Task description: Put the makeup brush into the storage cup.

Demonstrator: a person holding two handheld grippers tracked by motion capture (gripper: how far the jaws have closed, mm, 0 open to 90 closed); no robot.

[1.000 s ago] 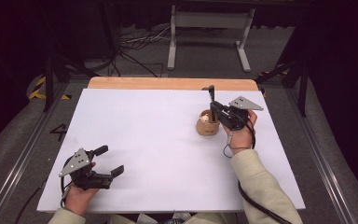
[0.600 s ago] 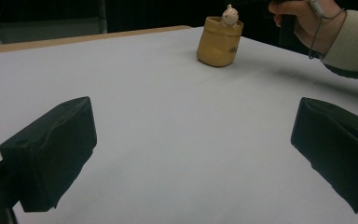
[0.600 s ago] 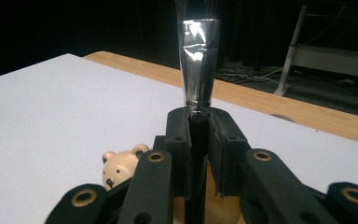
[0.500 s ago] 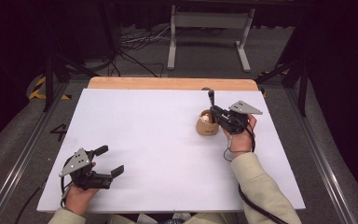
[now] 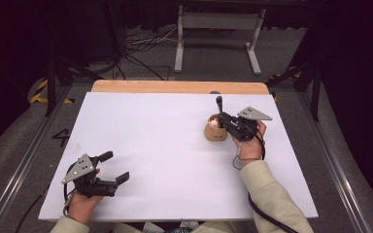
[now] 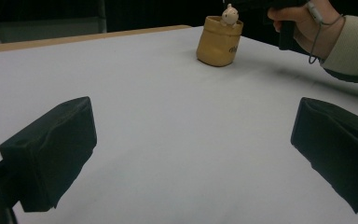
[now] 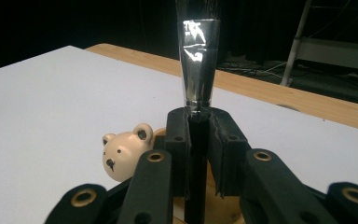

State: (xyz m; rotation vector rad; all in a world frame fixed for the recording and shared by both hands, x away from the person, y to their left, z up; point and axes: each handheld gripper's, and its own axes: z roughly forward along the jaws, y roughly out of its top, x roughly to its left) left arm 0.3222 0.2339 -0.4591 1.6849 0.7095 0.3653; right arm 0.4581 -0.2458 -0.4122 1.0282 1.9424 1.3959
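Observation:
A tan cup (image 5: 215, 133) with a small bear figure (image 5: 215, 123) at its rim stands on the white sheet (image 5: 175, 145), right of the middle. My right gripper (image 5: 227, 120) is just above the cup, shut on a black-handled brush (image 5: 219, 103) that stands upright. In the right gripper view the brush's silver ferrule (image 7: 196, 60) rises from the closed pads of my right gripper (image 7: 198, 140), with the bear (image 7: 123, 151) to its left. My left gripper (image 5: 114, 166) rests open near the front left. In the left gripper view the cup (image 6: 219, 42) is far off beyond my left gripper (image 6: 191, 154).
A wooden strip (image 5: 179, 87) edges the table's far side. Beyond it on the floor stand a grey metal frame (image 5: 218, 22) and loose cables (image 5: 136, 46). Rails (image 5: 340, 170) run along both table sides.
My right gripper has sunk a little toward the cup with the brush still in it. The left gripper has stayed where it was.

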